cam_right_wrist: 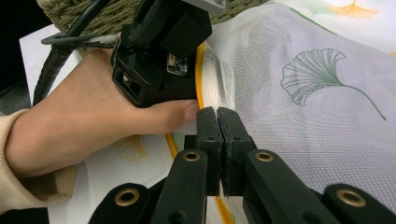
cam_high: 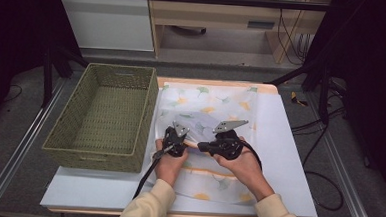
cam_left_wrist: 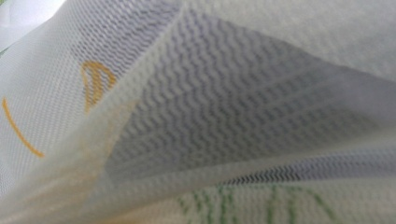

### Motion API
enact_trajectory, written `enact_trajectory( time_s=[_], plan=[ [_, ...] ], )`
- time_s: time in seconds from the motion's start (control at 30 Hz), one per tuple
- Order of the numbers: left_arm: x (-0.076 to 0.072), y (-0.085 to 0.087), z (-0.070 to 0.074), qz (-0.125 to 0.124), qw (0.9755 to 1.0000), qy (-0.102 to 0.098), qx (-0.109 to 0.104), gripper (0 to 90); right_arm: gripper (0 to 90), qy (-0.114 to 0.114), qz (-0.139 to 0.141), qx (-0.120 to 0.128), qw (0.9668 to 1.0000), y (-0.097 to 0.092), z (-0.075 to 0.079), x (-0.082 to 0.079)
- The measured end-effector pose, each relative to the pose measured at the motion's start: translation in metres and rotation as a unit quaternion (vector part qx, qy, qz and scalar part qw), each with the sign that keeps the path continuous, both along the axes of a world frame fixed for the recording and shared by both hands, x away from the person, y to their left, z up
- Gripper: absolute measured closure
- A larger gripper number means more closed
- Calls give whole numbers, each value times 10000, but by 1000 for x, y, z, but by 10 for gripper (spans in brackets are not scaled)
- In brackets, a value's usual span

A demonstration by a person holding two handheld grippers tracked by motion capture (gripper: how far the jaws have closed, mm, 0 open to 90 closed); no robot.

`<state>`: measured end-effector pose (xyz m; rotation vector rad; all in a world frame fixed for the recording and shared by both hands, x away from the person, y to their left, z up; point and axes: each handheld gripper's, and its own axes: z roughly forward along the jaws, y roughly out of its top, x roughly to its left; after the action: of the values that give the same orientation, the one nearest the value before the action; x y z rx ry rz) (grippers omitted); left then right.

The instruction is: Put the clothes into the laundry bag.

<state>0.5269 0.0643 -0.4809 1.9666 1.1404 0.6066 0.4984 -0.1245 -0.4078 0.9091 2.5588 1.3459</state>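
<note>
A thin white cloth (cam_high: 208, 107) printed with ginkgo leaves and edged in yellow lies on the pale table board (cam_high: 288, 158). Its near part is folded up and back over the middle. My left gripper (cam_high: 178, 134) sits at that raised fold. In the left gripper view the cloth (cam_left_wrist: 224, 107) hangs right against the camera and hides the jaws. My right gripper (cam_high: 201, 147) points left, just beside the left one. Its jaws (cam_right_wrist: 217, 113) are shut on the yellow-trimmed edge of the cloth (cam_right_wrist: 322, 121). The left hand and its gripper body (cam_right_wrist: 159, 56) are close in front.
A green woven basket (cam_high: 148, 121) with nothing in it stands along the cloth's left side, also seen as the basket (cam_right_wrist: 107, 16) behind the left hand. Black frame legs and cables stand on the floor to the right. Cabinets stand beyond the table's far edge.
</note>
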Motion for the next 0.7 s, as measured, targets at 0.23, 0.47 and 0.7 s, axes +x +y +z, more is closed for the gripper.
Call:
enact_trajectory(
  time_s=[0.23, 0.47, 0.7],
  plan=[
    [2, -1, 0, 48, 10000, -31, 8, 900, 887, 31, -25, 20, 10000, 1, 0, 0],
    [5, -1, 0, 56, 10000, -23, 2, 900, 887, 30, -29, 22, 10000, 1, 0, 1],
    [-4, 2, 3, -52, 10000, -26, -7, 900, 887, 50, -30, 24, 10000, 0, -1, 0]
  ],
)
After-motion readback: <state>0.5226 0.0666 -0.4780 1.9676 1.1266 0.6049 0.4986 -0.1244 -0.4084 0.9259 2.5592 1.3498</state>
